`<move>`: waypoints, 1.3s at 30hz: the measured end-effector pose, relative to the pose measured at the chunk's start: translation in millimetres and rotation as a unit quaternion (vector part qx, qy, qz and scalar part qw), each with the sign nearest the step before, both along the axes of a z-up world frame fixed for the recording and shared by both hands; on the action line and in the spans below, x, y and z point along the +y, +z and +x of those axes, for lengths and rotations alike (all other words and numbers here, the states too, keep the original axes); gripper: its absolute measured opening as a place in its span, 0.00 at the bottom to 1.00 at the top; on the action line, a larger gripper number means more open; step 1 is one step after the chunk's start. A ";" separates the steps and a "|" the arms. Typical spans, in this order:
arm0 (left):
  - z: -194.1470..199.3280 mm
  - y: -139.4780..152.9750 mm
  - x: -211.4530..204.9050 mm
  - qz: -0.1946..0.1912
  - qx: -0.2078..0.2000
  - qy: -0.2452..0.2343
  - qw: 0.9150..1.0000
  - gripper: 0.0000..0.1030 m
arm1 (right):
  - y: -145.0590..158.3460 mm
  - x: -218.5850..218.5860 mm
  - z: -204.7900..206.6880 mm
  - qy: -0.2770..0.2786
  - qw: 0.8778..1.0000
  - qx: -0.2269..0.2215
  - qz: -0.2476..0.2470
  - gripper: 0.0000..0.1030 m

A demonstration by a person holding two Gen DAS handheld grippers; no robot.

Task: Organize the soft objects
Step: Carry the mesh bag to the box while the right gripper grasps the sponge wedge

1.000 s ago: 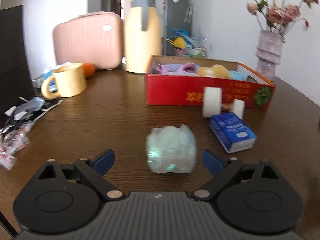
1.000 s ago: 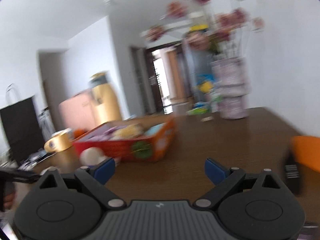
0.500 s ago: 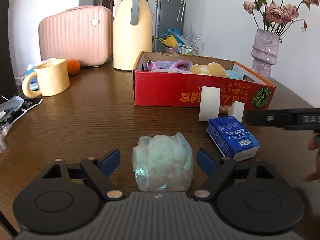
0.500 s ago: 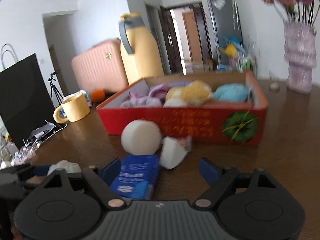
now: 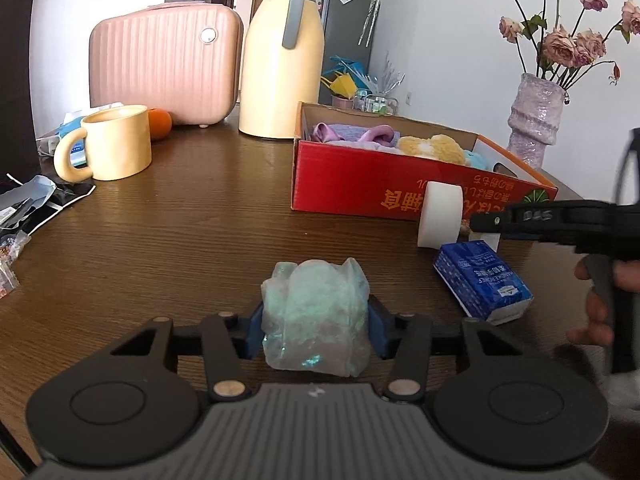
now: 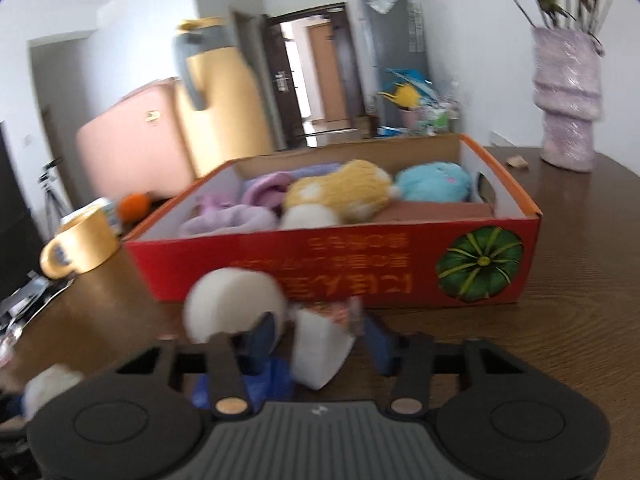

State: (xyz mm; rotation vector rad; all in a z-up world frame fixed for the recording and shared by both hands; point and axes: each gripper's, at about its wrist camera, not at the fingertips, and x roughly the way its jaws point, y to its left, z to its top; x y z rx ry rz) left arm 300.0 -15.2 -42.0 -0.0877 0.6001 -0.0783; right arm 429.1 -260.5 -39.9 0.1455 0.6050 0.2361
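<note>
A pale green soft bundle in clear wrap (image 5: 316, 312) lies on the brown table (image 5: 192, 248). My left gripper (image 5: 315, 334) is closing on it, and both blue pads touch its sides. A white foam dumbbell lies in front of the red cardboard box (image 6: 280, 264); it has a big roll (image 6: 232, 304) and a small end piece (image 6: 320, 352). My right gripper (image 6: 320, 340) is closing around the small piece, with a slim gap still showing at the pads. A blue tissue pack (image 5: 484, 284) lies below that gripper. The box holds a yellow plush (image 6: 344, 196), a blue plush (image 6: 432, 184) and purple cloth (image 6: 240, 216).
A yellow mug (image 5: 116, 144), an orange (image 5: 160, 124), a pink case (image 5: 164, 64) and a cream thermos jug (image 5: 280, 60) stand at the back left. A vase of flowers (image 5: 536, 120) is behind the box. Wrappers (image 5: 24, 208) litter the left edge. A person's hand (image 5: 596, 300) holds the right gripper.
The left jaws closed in from wide apart onto the green bundle. The right gripper swung across to the front of the red box, and its jaws narrowed around the small white foam piece.
</note>
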 end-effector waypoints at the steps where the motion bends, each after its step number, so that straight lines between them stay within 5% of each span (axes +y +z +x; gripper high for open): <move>1: -1.0 0.7 0.2 -0.001 0.000 0.000 1.000 0.47 | -2.8 -0.9 3.2 -0.001 1.000 0.008 0.002 0.22; 7: -17.2 12.2 -0.3 0.004 -0.007 -0.008 1.000 0.44 | 13.5 -10.2 -32.3 -0.004 1.000 -0.023 0.007 0.17; 16: -88.2 32.5 -30.0 0.013 -0.031 -0.074 0.997 0.42 | 17.9 -42.0 -169.3 0.004 0.999 -0.041 0.018 0.17; 22: -85.8 49.2 -54.9 0.015 -0.053 -0.099 0.994 0.41 | 36.8 -53.6 -185.6 0.000 0.997 -0.074 0.029 0.17; 29: -7.9 94.2 -69.1 -0.016 -0.090 -0.128 0.988 0.41 | 81.9 -75.5 -100.8 -0.017 0.991 -0.115 0.064 0.17; 34: 113.0 112.1 -96.8 -0.010 -0.049 -0.145 0.988 0.42 | 100.1 -84.6 15.9 -0.023 0.990 -0.090 0.108 0.17; 39: 245.5 105.0 -122.8 -0.028 0.016 -0.107 0.994 0.46 | 88.0 -88.6 137.7 -0.039 0.987 -0.029 0.154 0.18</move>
